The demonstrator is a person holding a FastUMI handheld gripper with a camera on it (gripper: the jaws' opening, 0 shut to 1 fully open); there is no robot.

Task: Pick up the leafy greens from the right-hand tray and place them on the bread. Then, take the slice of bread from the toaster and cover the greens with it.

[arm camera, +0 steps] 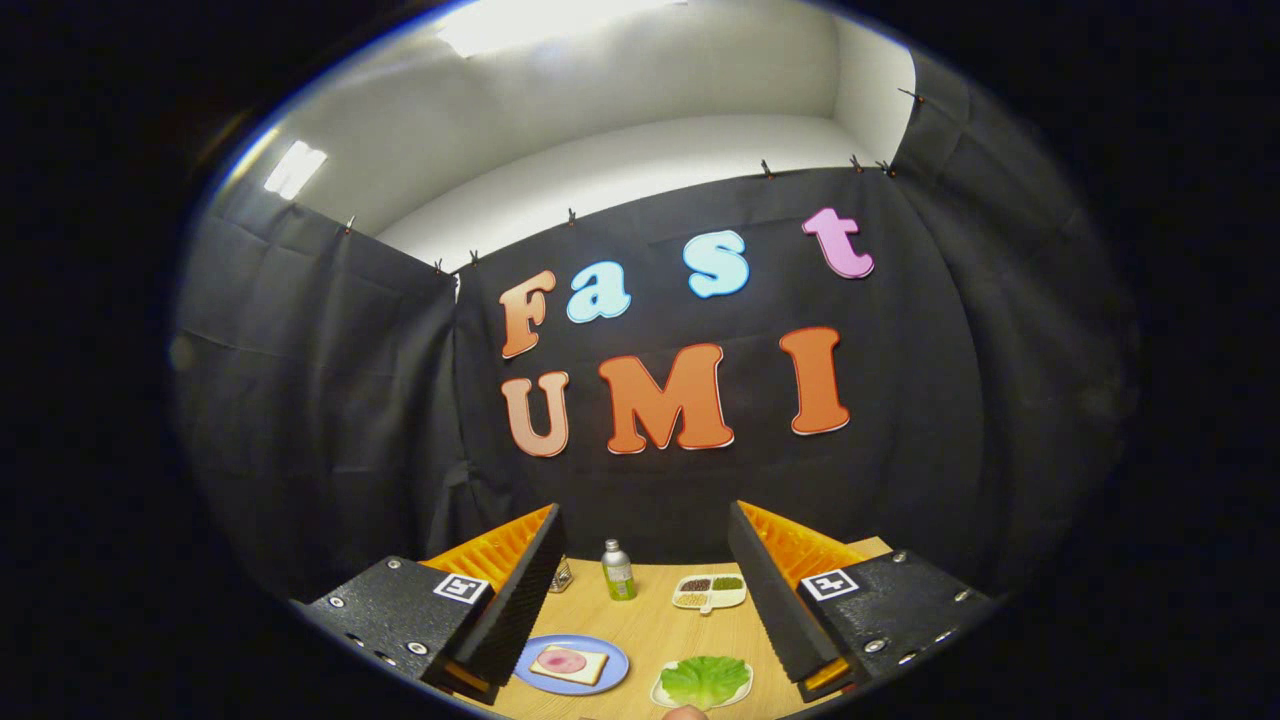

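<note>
Hovering high, the tool [640, 590] spread wide and empty; lower it squarely over the leafy greens [705, 678] near the worktop's [650, 620] front edge.

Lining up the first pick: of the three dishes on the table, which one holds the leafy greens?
The small white tray nearest the open jaws, greens on it. The blue plate carries bread; the divided dish sits farther back.

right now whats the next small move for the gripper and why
Probably lower the gripper toward the leafy greens on their small tray. Its fingers stand wide open and hold nothing, high above the wooden table. The greens lie untouched between the fingers, nearer than the bottle. The bread on the blue plate carries only a pink slice so far.
</note>
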